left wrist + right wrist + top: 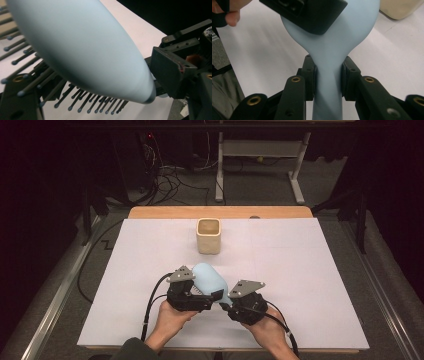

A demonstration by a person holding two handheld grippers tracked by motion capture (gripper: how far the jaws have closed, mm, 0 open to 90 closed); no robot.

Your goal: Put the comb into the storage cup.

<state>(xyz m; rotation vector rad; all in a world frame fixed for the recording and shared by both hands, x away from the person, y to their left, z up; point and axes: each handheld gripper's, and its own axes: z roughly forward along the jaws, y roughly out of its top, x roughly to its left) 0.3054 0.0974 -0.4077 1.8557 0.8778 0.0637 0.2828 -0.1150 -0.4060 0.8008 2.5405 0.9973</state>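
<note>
A light-blue hairbrush [206, 276] lies between my two grippers over the white sheet [310, 275]. My right gripper [225, 304] is shut on its handle; in the right gripper view both pads [311, 75] press the narrow neck of the brush [329, 50]. My left gripper [211, 291] straddles the brush head [82, 47]. The bristles [75, 100] point toward one jaw. The other jaw's pad [170, 72] stands just off the smooth back, with a sliver of sheet showing between them. That pad [312, 15] also crosses the head in the right gripper view.
A cream square cup [208, 236] stands upright at the middle back of the sheet, beyond the brush; its corner [402, 8] shows in the right gripper view. The wooden table edge [220, 212] runs behind it. Cables and a desk frame [260, 165] lie on the floor beyond.
</note>
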